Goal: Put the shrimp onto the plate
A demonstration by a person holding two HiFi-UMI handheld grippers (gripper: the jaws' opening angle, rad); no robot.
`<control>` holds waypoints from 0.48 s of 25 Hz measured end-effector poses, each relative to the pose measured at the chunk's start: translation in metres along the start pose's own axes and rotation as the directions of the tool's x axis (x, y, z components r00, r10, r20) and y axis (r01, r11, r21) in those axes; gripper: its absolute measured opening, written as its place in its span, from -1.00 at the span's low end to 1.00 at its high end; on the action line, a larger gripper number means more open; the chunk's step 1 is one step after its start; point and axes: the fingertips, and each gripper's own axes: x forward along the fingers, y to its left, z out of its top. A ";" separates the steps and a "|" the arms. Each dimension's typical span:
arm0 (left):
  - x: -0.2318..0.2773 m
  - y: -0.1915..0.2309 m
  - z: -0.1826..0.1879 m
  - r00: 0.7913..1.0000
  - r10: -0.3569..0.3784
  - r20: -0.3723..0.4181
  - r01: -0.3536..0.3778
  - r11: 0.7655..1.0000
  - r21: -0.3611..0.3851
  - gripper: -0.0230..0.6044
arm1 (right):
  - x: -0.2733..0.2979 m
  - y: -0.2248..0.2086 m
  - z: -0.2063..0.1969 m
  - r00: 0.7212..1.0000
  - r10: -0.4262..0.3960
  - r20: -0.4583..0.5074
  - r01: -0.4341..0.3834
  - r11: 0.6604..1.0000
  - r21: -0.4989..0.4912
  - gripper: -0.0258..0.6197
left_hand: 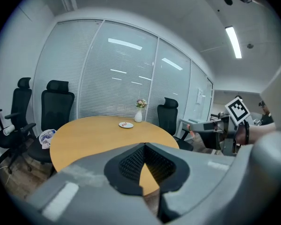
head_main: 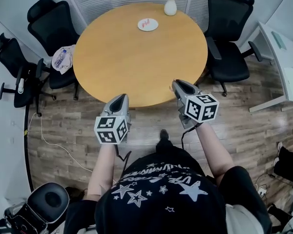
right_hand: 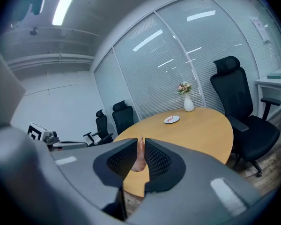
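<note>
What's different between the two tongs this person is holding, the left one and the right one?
The right tongs pinch a pink shrimp between them; the left tongs hold nothing. The left tongs are closed tip to tip, while the shrimp keeps the right tongs slightly apart. Both are grey and point toward the round table, where the plate sits on the far side.

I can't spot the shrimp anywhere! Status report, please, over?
Right gripper shut on the shrimp, at the table's near edge. Left gripper shut, empty. Plate far across by the vase, nothing in between.
</note>
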 end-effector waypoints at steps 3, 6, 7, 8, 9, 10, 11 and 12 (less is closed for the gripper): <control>0.026 -0.005 0.010 1.000 0.002 0.002 -0.002 1.000 0.002 -0.92 | 0.010 -0.025 0.014 1.000 0.001 0.001 -0.001 1.000 0.007 -0.76; 0.048 -0.008 0.022 1.000 0.011 0.006 -0.011 1.000 0.004 -0.92 | 0.019 -0.044 0.025 1.000 0.013 -0.004 -0.013 1.000 0.010 -0.76; 0.054 -0.008 0.025 1.000 0.017 0.008 -0.017 1.000 0.004 -0.92 | 0.022 -0.049 0.029 1.000 0.019 -0.006 -0.019 1.000 0.008 -0.76; 0.061 -0.009 0.028 1.000 0.023 0.011 -0.023 1.000 0.004 -0.93 | 0.026 -0.054 0.033 1.000 0.025 -0.007 -0.025 1.000 0.007 -0.76; 0.067 -0.009 0.032 0.999 0.029 0.014 -0.029 1.000 0.005 -0.92 | 0.029 -0.059 0.037 1.000 0.030 -0.006 -0.030 1.000 0.005 -0.76; 0.072 -0.009 0.034 0.999 0.035 0.017 -0.035 0.999 0.008 -0.92 | 0.033 -0.064 0.041 0.999 0.037 -0.005 -0.037 0.999 0.004 -0.76; 0.077 -0.010 0.037 0.999 0.041 0.020 -0.041 0.999 0.010 -0.92 | 0.036 -0.068 0.045 0.999 0.043 -0.005 -0.043 0.999 0.002 -0.76; 0.082 -0.010 0.040 0.999 0.048 0.023 -0.048 0.999 0.012 -0.92 | 0.039 -0.071 0.048 0.999 0.051 -0.005 -0.051 0.999 0.001 -0.76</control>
